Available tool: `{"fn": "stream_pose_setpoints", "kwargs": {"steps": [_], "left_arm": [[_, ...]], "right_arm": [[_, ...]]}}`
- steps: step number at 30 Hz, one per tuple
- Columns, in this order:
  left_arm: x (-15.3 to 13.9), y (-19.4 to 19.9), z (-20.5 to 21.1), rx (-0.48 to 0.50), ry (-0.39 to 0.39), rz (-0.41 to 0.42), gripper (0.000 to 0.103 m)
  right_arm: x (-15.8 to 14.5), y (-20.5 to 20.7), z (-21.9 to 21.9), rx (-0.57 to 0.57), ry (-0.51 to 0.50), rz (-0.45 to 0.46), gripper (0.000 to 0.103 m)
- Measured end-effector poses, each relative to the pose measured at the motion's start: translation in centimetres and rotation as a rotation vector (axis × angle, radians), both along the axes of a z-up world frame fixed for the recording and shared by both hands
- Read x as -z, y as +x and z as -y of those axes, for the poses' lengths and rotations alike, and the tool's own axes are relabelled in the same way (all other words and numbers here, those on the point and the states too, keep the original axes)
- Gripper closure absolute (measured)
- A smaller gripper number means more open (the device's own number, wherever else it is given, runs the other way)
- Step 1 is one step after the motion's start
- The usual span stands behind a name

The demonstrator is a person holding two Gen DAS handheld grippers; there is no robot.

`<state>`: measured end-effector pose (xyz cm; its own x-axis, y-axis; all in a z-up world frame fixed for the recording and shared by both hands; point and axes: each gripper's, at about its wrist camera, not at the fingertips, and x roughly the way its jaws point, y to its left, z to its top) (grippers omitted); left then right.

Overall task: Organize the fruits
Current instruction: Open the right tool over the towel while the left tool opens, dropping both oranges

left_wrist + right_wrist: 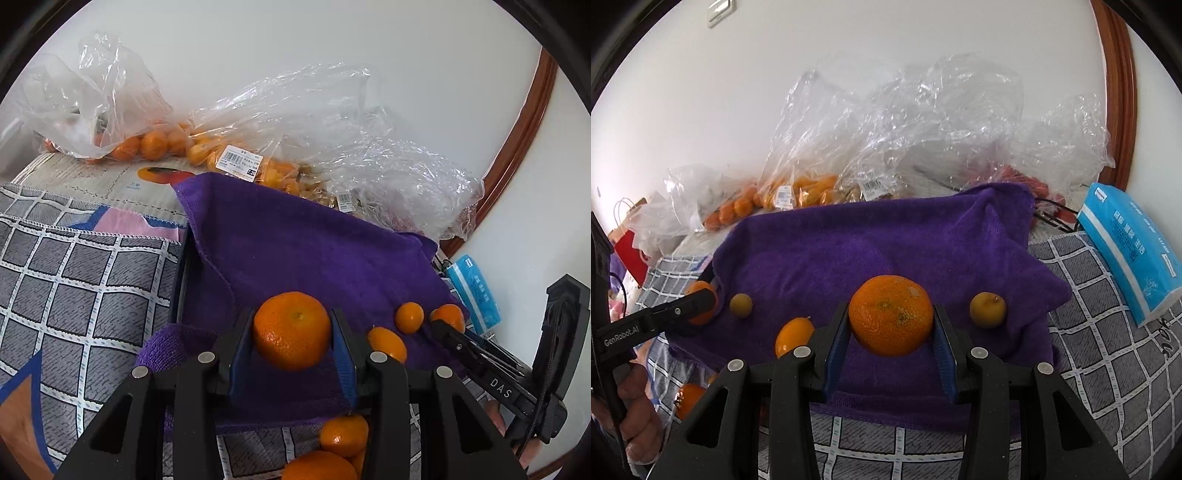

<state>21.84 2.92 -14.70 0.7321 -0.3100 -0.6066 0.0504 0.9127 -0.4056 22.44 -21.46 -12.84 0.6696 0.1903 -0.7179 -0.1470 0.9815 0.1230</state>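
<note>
My left gripper (291, 317) is shut on a large orange (291, 330), held just above a purple towel (295, 251). In the right wrist view my right gripper (892, 310) is shut on another large orange (891, 315) over the same towel (868, 243). Each gripper shows in the other's view: the right gripper (441, 325) at the towel's right side, the left gripper (703, 299) at its left edge. Small yellow-orange fruits lie on the towel (409, 316) (386, 344) (741, 305) (987, 309) (793, 335).
Clear plastic bags of oranges (147, 144) (812, 192) stand behind the towel against the white wall. A blue tissue pack (1130, 247) lies at the right. Loose oranges (343, 434) rest on the grey checked cloth (74, 277) near the towel's front edge. A hand (639, 417) holds the left gripper.
</note>
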Motion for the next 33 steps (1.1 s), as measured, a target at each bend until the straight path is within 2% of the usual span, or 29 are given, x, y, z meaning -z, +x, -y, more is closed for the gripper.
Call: {"fn": "stream_pose_setpoints", "kwargs": {"steps": [7,13,19,33], "left_arm": [[-0.1,0.1,-0.1,0.002,-0.011,0.001,0.065],[-0.2,-0.1,0.6,0.005,0.027,0.011,0.065],[-0.3,-0.2,1.1,0.014,0.053,0.025,0.063],[-1.0,-0.6,0.7,0.008,0.022,0.061,0.057]], "right_arm": [[1.0,0.4,-0.2,0.010,-0.028,-0.028,0.059],[0.9,0.2,-0.5,0.002,-0.038,-0.007,0.059],[0.1,-0.1,-0.4,0.014,-0.024,0.031,0.049],[-0.9,-0.7,0.1,0.051,-0.003,0.101,0.046]]}}
